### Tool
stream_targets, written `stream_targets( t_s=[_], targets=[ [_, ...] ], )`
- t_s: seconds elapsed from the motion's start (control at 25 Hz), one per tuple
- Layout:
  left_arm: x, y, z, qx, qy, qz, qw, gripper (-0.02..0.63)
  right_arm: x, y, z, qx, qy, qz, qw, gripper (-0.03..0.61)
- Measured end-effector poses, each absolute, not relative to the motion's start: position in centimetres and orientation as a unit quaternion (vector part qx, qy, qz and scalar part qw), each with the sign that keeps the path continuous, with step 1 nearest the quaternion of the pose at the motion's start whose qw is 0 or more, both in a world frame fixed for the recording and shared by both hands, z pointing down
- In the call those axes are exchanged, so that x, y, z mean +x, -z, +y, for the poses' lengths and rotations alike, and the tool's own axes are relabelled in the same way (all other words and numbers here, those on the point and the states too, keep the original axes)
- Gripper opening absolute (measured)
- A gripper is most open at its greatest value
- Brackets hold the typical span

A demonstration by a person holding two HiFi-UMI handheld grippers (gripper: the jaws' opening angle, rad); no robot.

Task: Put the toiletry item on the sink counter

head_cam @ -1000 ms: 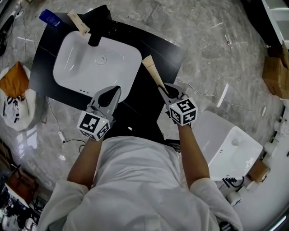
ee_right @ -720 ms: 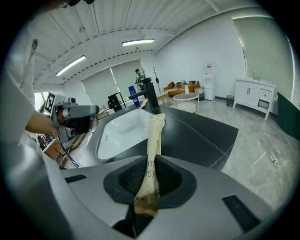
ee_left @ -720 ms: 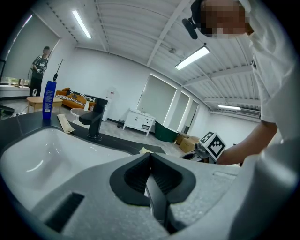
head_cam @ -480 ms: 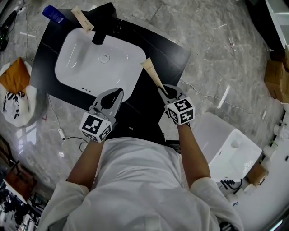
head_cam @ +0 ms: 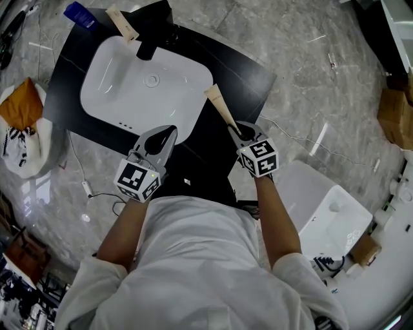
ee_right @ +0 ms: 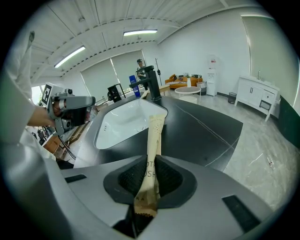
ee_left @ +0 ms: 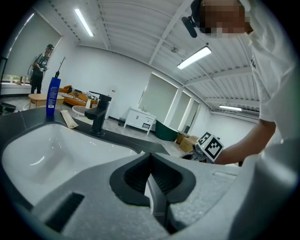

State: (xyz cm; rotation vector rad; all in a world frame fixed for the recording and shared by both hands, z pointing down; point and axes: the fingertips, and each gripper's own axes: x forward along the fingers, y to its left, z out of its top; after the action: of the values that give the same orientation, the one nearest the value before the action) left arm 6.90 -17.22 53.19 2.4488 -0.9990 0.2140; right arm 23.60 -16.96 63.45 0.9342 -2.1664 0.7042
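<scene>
"Right gripper view, closest in: what is in the right gripper [ee_right: 149,177]?"

"A toiletry packet [ee_right: 154,133], flat, long and narrow, of tan matte paper. The ribbed dark pads are clamped on its lower part. The crimped bottom end sinks into the gap behind them, and the pads cover most of the print, leaving only a few letters."

"And where is the packet over the furniture?"

"From the head view, the toiletry packet [head_cam: 221,106] slants away from the right gripper [head_cam: 240,132] above the glossy black counter [head_cam: 242,71], just right of the white basin [head_cam: 122,97]. Whether its far tip touches the counter cannot be told."

"The other tool?"

"The left gripper [ee_left: 151,176] has its jaws pressed together with nothing between them. In the head view the left gripper [head_cam: 162,134] sits at the basin's near rim, and the person's white shirt hides the counter's near edge."

"Farther back?"

"A matte black faucet [head_cam: 147,48] with squared edges stands at the basin's far rim. Beside it a second tan packet [head_cam: 122,24] lies flat on the counter, and a blue bottle [head_cam: 80,13] stands at the far left corner; its label is too small to read."
</scene>
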Motion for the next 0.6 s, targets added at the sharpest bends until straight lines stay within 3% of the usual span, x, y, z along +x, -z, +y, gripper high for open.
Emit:
stream_targets(
  t_s=[0.32, 0.6],
  targets=[
    [6.41, -53.36, -17.15, 0.896, -0.079, -0.362, 0.244, 0.015, 23.22, -64.19, -16.84, 0.344, -0.259, -0.828, 0.36, 0.057],
    [6.2, -53.17, -17.22, 0.899, -0.08, -0.355, 0.243, 0.015, 22.97, -63.9, -16.7, 0.35, -0.251, -0.826, 0.365, 0.111]
  ],
)
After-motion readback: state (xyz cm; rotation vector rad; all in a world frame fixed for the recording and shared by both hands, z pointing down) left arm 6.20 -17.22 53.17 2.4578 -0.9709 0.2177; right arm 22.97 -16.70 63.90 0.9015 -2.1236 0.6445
